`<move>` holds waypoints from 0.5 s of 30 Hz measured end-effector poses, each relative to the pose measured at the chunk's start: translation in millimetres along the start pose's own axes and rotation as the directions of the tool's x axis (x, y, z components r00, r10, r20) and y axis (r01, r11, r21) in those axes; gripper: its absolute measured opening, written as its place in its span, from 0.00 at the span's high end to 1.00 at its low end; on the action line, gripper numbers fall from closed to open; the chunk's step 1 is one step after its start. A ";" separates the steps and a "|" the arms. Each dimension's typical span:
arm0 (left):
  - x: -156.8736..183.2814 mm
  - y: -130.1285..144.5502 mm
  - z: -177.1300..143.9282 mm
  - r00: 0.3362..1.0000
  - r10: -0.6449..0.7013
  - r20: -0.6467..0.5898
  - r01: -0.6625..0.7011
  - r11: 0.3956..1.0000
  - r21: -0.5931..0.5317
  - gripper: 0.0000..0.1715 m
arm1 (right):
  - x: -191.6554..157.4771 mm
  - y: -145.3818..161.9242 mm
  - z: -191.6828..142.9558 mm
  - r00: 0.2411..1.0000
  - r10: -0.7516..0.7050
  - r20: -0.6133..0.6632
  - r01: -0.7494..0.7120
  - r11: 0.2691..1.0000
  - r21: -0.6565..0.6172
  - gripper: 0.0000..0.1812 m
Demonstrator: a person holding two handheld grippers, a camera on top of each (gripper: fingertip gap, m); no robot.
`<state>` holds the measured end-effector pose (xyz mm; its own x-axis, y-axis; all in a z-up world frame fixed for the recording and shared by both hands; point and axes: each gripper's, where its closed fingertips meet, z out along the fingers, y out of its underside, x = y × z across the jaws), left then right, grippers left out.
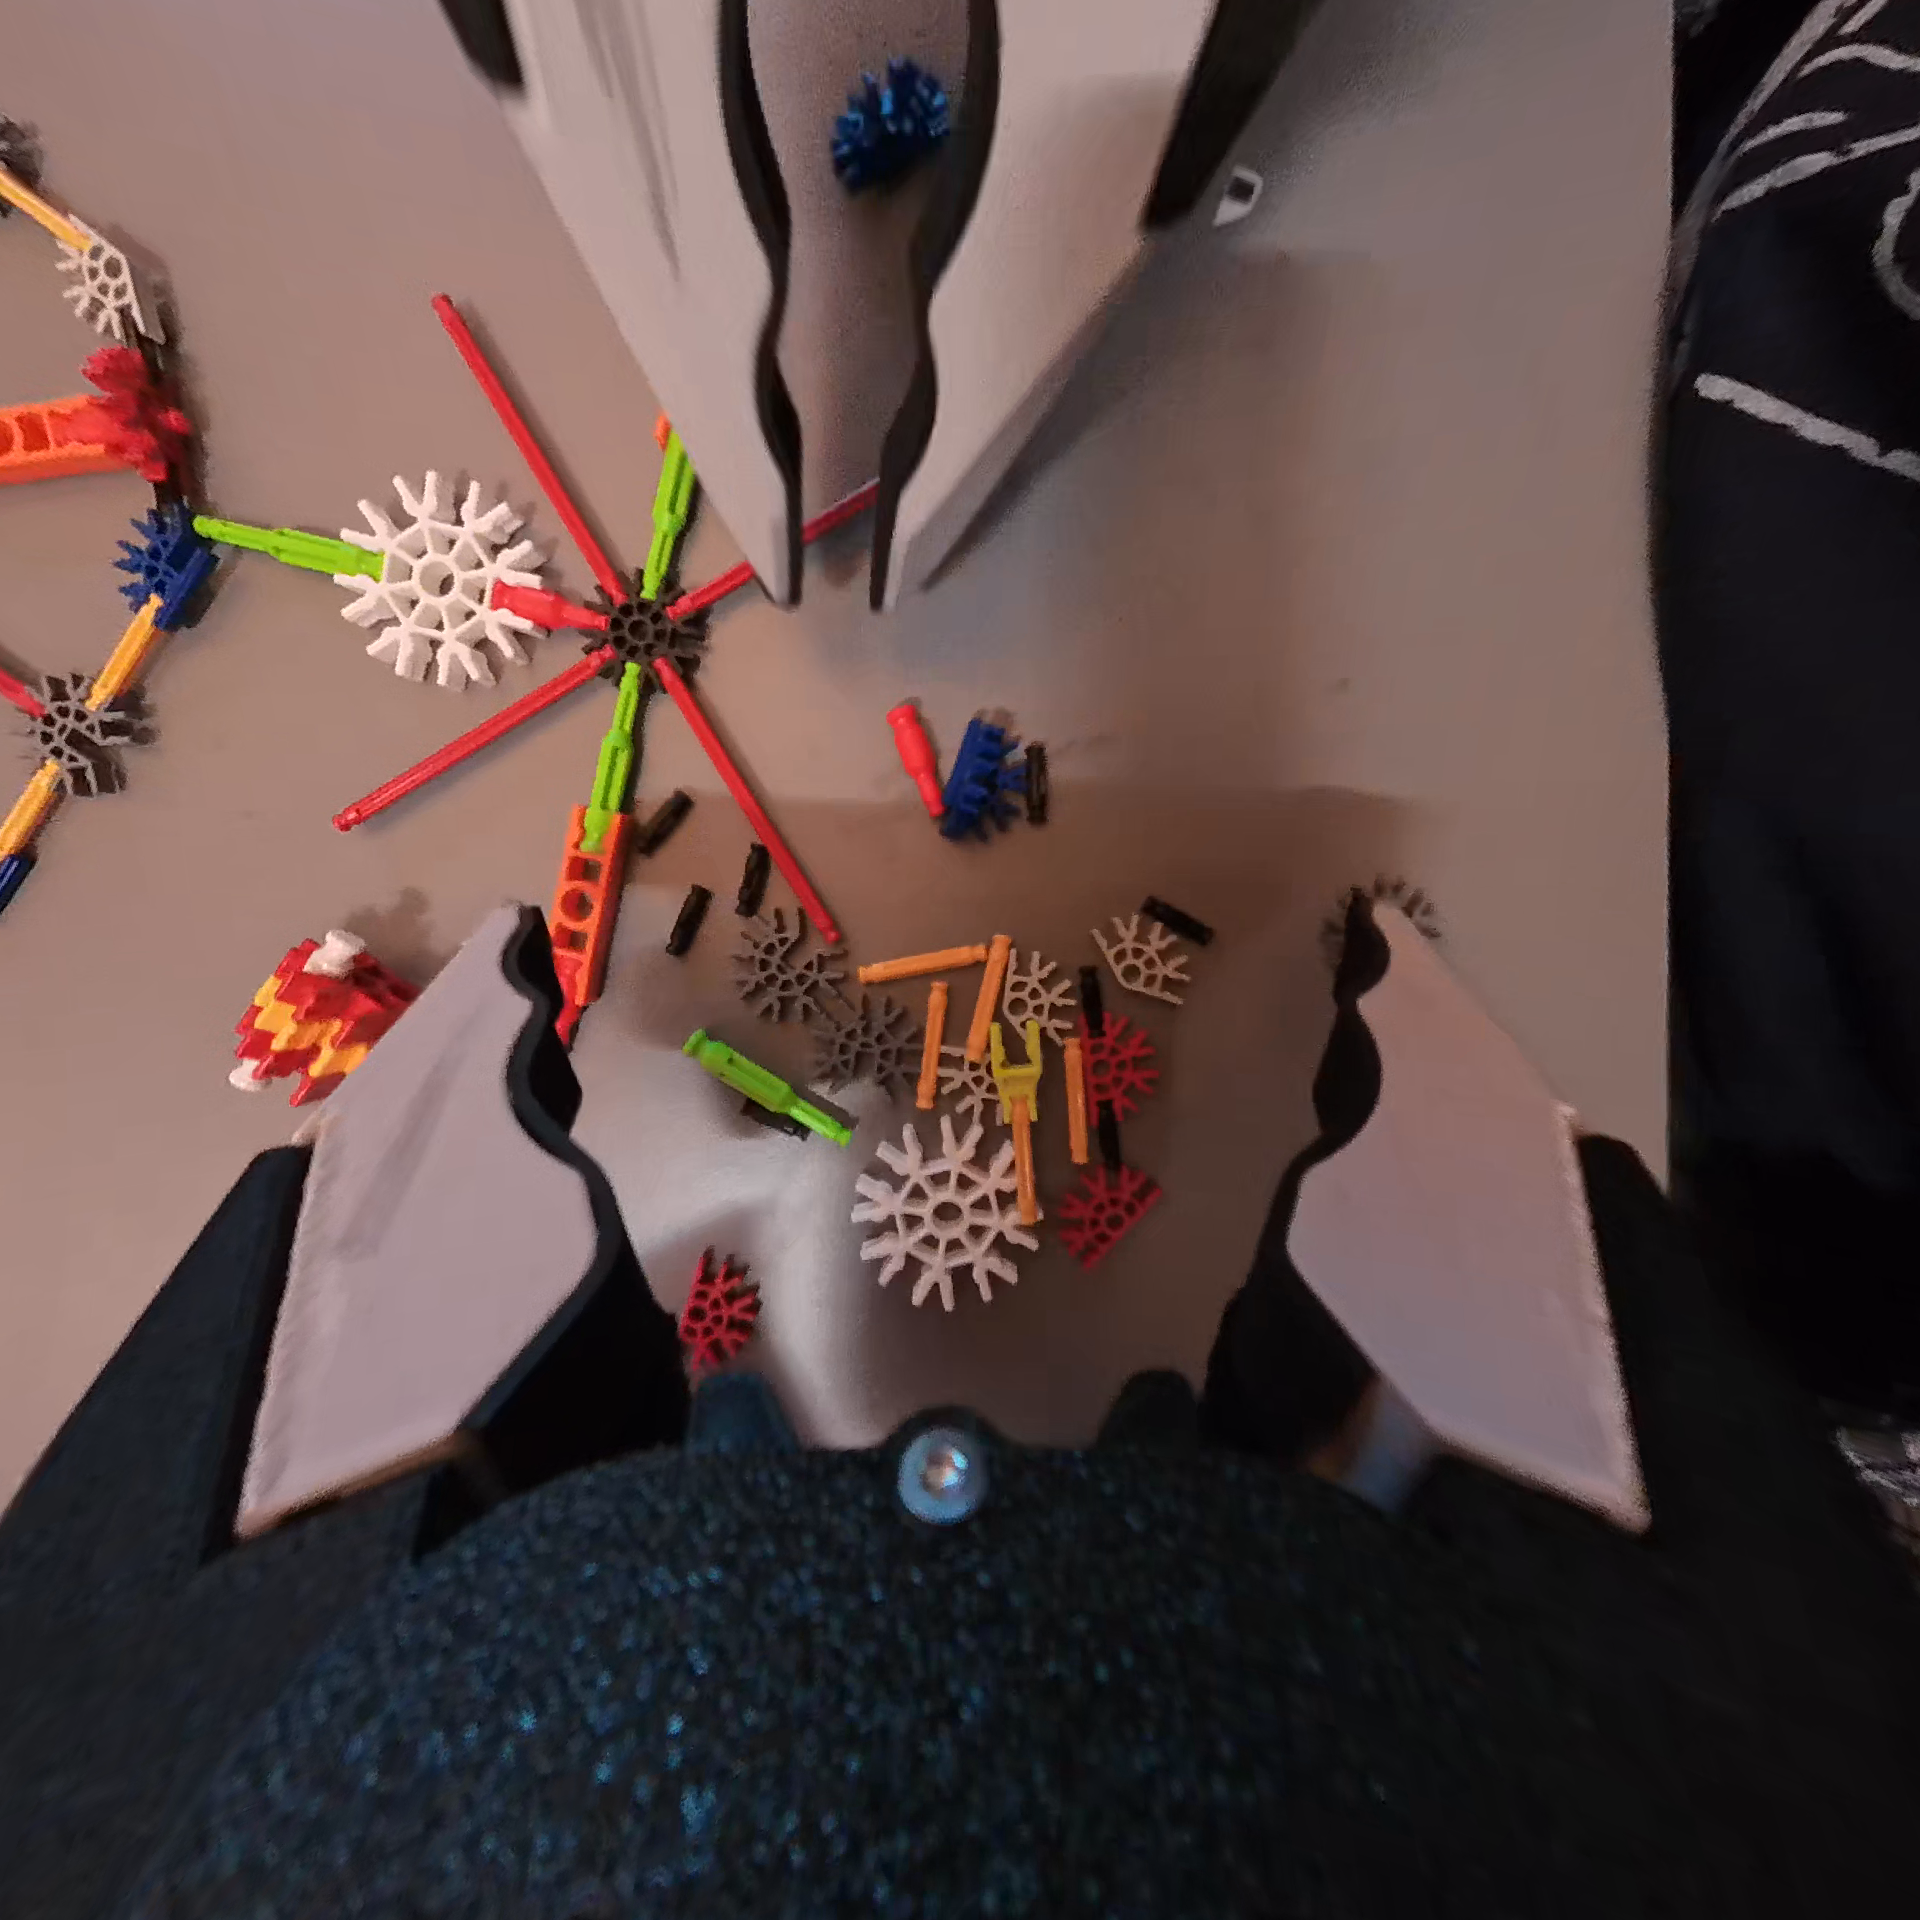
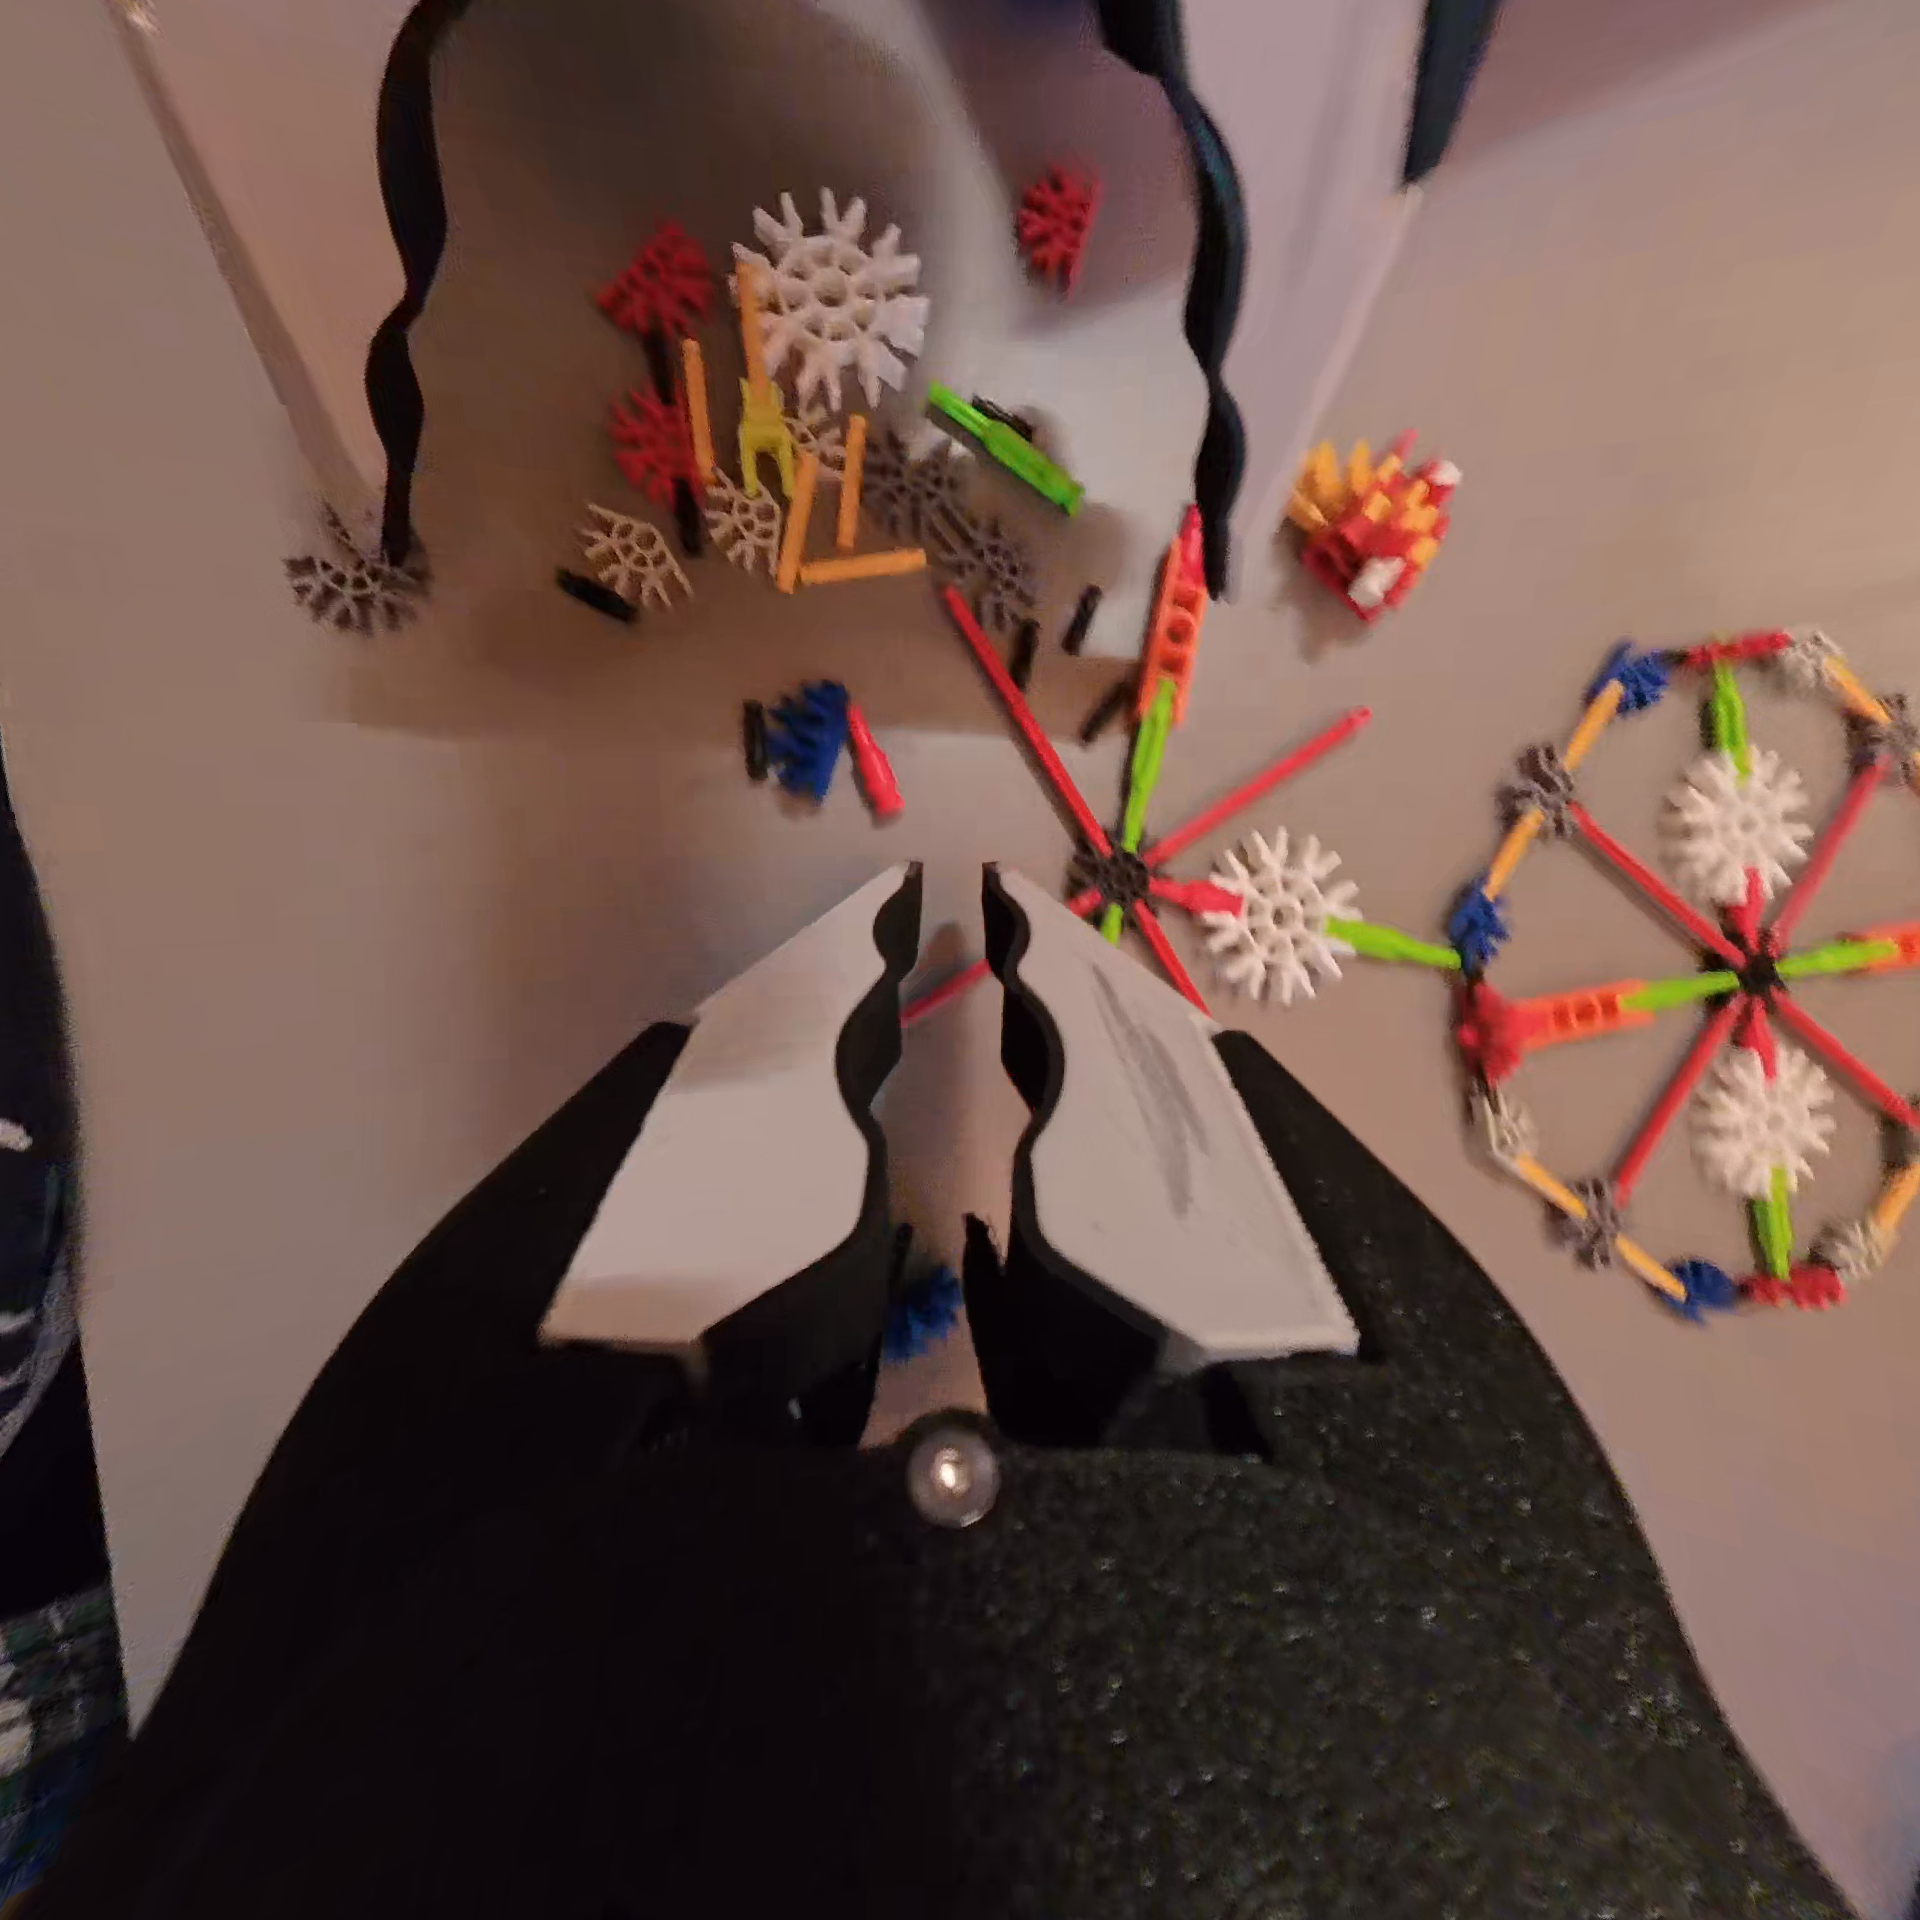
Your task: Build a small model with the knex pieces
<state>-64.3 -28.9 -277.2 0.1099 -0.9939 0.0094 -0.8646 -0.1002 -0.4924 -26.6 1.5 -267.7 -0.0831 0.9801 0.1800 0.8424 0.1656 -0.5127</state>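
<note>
Left gripper (image 1: 940, 914): jaws spread wide, holding nothing, hovering over a loose pile of small parts on the grey table (image 1: 1403, 623).
Pile between left fingers: big white snowflake connector (image 1: 943, 1210), orange rods (image 1: 1023, 1029), green rod (image 1: 769, 1086), grey connectors (image 1: 831, 1003), red connectors (image 1: 1112, 1210); a further red connector (image 1: 719, 1311) lies nearer, close to the left finger.
Right gripper (image 2: 951, 883): jaws nearly together with a thin gap at the tips, nothing seen pinched between them; tips just over the near end of a red rod (image 2: 940, 992).
Behind right tips: blue connector (image 2: 920, 1314) on the table, seen through the gap near the finger roots.
Spoke piece: black hub (image 1: 644, 629) with red and green rods radiating, joined to a white snowflake (image 1: 442, 582); right gripper tips just beside it.
Between grippers: blue connector with short red rod (image 1: 966, 774) and a black clip, lying apart from the pile.
Only in right wrist view: whole wheel assembly (image 2: 1745, 977) at far right, with two white snowflakes inside a rim of mixed rods.
Only in left wrist view: that wheel cut off at the left edge; dark patterned fabric (image 1: 1797, 520) along the right.
Both views: red-and-yellow stacked block (image 1: 312, 1023) beside the left gripper's outer finger.
</note>
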 end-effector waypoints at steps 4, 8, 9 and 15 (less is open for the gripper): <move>-3.0 8.7 -3.9 1.000 0.004 0.013 -0.003 0.999 -0.039 0.17 | -9.2 -6.7 21.3 0.998 -0.039 0.055 0.039 0.999 -0.007 0.95; -4.5 6.4 -11.7 1.000 -0.009 0.004 0.009 1.000 -0.018 0.18 | -11.6 -12.6 26.5 0.996 -0.048 0.075 0.047 0.999 0.009 0.97; -5.4 6.2 -13.3 1.000 -0.012 0.008 0.012 1.000 -0.016 0.18 | -11.7 -13.0 26.7 0.996 -0.051 0.075 0.050 0.999 0.010 0.97; -17.0 3.1 -23.1 0.999 -0.024 0.043 0.024 1.000 0.016 0.20 | -9.2 -12.3 19.0 0.995 0.014 0.103 -0.020 0.998 0.052 0.97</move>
<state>-80.2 -13.3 -258.7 0.1521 -0.9882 -0.0162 -0.8538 -0.1231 -0.5058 -46.4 -7.5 -279.0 -0.1253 0.9884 0.0855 0.8152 0.1517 -0.5590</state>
